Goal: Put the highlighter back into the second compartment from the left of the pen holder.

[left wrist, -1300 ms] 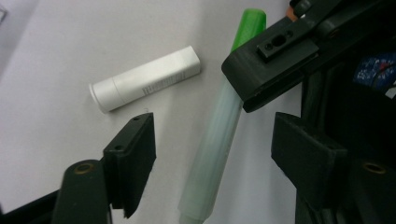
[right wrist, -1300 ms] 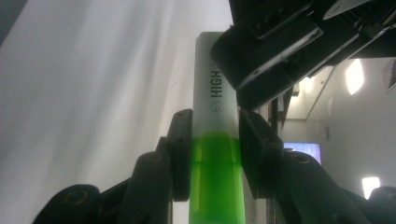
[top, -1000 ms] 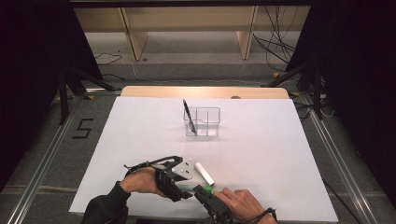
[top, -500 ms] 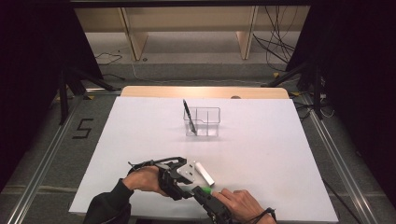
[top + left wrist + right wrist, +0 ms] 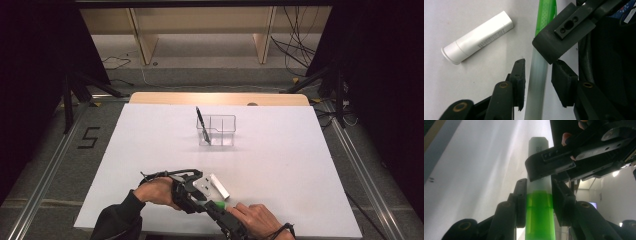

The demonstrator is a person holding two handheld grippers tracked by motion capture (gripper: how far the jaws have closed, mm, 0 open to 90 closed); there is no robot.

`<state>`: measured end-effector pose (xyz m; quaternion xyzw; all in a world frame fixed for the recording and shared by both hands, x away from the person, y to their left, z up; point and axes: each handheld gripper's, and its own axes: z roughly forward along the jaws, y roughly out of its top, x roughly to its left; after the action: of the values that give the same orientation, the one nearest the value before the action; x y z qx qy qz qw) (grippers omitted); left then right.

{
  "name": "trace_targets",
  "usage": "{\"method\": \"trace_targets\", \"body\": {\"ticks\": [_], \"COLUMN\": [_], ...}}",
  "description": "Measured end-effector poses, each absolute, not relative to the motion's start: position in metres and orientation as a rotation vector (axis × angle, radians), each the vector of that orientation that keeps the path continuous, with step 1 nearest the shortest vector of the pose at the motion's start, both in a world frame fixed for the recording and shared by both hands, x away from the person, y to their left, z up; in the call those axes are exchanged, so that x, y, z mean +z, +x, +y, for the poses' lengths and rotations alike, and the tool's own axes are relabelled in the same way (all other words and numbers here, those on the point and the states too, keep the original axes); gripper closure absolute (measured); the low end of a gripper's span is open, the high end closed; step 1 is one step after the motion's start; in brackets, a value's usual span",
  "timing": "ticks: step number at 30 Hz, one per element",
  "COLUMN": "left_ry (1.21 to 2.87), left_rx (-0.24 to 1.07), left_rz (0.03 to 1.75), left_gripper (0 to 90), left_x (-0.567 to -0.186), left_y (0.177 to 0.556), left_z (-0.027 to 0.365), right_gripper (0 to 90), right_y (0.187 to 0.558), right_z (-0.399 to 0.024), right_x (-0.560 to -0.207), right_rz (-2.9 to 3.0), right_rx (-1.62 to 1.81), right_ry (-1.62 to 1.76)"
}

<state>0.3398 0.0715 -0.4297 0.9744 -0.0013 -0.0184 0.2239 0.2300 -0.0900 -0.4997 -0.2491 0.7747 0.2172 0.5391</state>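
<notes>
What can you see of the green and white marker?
The green and white marker is a smooth plastic stick, translucent green at one end and frosted white at the other. It is held off the white table. The right gripper clamps it at the green-white join. The left gripper straddles the white part; its jaws have just been closing, with a gap at one pad.

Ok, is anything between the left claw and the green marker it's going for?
Nothing visible. The green marker already sits inside the left claw, whose jaws have just been closing; one side shows a gap. The right claw grips its green end. The white tube lies aside.
</notes>
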Motion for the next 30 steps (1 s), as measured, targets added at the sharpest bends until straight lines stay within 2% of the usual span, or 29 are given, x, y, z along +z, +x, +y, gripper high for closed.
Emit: {"method": "trace_targets", "body": {"ticks": [19,20,22,25,30], "left_ry": [2.709,2.713,2.718,2.679,2.645], "left_rx": [-0.176,-0.181,-0.186,-0.177,-0.095], "left_rz": [0.006,0.006,0.032,0.055,0.125], "left_gripper": [75.6,76.1,76.3,76.3,76.4], "left_x": [-0.434,-0.435,-0.437,-0.436,-0.43], "left_y": [0.343,0.344,0.347,0.349,0.356], "left_z": [0.074,0.075,0.08,0.086,0.096], "right_gripper": [66.4,65.3,55.7,47.3,40.8], "right_y": [0.229,0.228,0.229,0.232,0.236], "right_z": [-0.089,-0.09,-0.091,-0.095,-0.107], "right_x": [-0.502,-0.501,-0.499,-0.495,-0.484], "right_rz": [1.839,1.852,1.849,1.856,1.855], "right_rx": [0.53,0.534,0.548,0.563,0.64], "right_ry": [-0.621,-0.61,-0.59,-0.559,-0.463]}}
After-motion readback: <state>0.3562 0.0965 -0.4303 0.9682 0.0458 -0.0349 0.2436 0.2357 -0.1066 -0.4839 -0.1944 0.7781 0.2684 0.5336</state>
